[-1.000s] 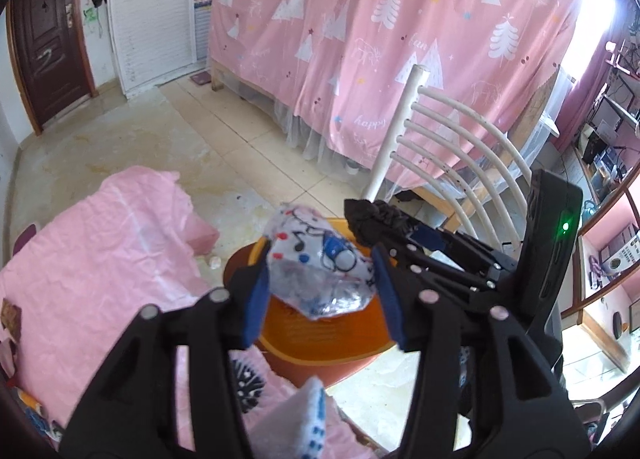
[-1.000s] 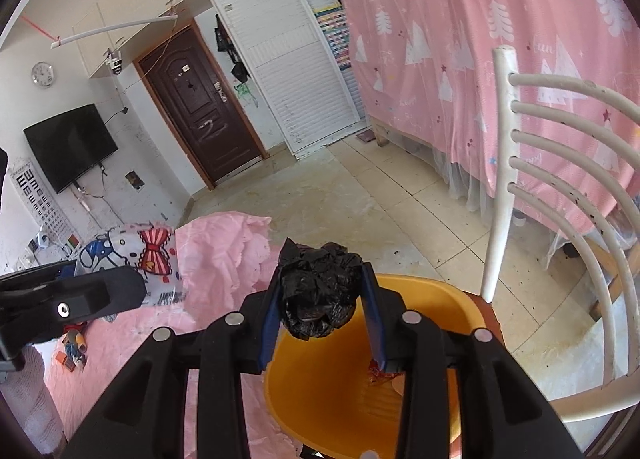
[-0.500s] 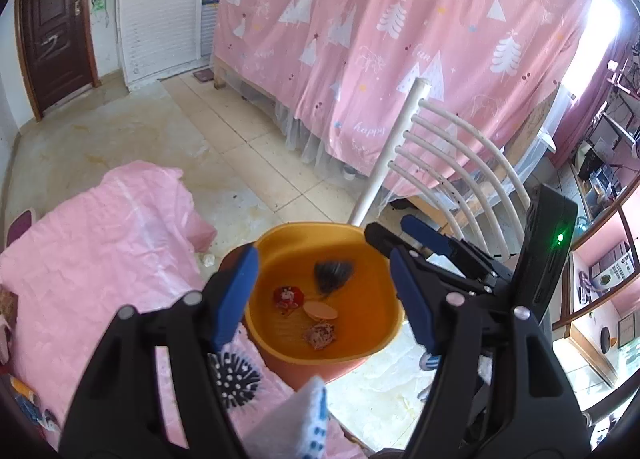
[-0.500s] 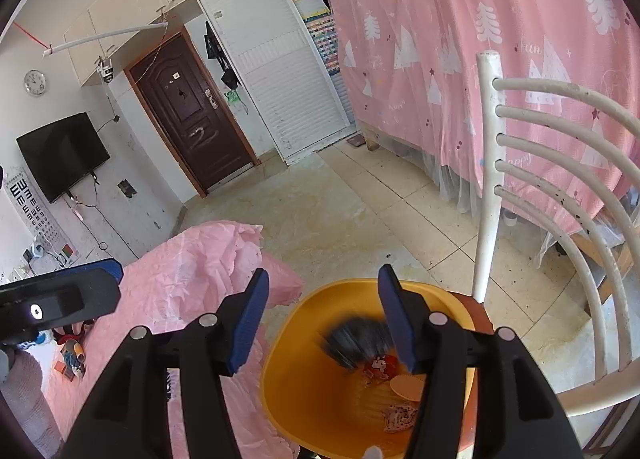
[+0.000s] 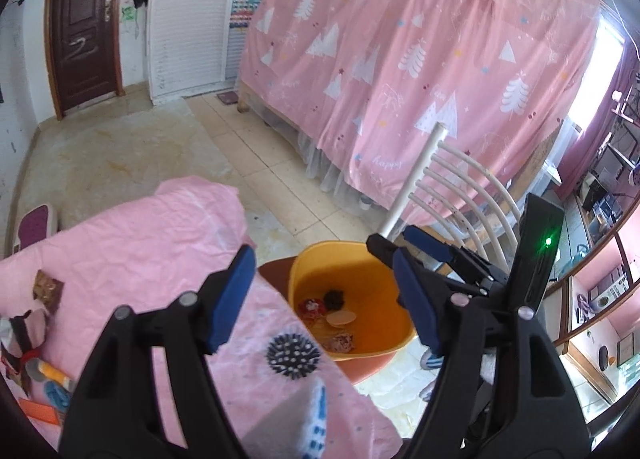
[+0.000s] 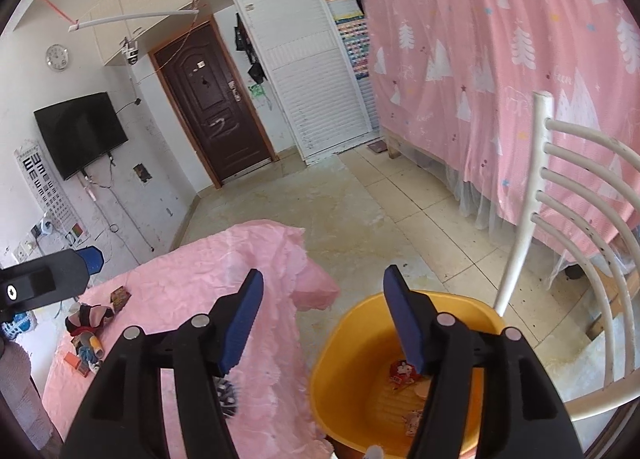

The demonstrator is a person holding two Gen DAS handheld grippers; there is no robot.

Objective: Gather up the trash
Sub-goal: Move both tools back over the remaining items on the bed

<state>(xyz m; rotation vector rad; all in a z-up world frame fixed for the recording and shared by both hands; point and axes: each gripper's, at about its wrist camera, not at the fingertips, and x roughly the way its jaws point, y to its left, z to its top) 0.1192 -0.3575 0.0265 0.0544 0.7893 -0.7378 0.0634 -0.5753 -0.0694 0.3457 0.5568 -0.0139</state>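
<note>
An orange basin (image 5: 384, 267) stands on a red stool beside the pink-covered table and also shows in the right wrist view (image 6: 360, 323). Inside lie a black crumpled bag (image 5: 334, 297), a red wrapper (image 5: 312, 307) and other scraps. My left gripper (image 5: 326, 299) is open and empty above the table edge and basin. My right gripper (image 6: 324, 323) is open and empty above the basin's near rim; it also shows in the left wrist view (image 5: 424, 247).
A white slatted chair (image 6: 560, 219) stands right behind the basin. The pink tablecloth (image 5: 120, 251) carries a black spiky ball (image 5: 293, 353), a small brown packet (image 5: 48, 287) and several small items (image 6: 86, 335) at the left. A pink curtain (image 5: 400, 59) hangs behind.
Both grippers opened and dropped their loads, the patterned wrapper and the black bag, into the basin. Both then pulled back and rose, still open.
</note>
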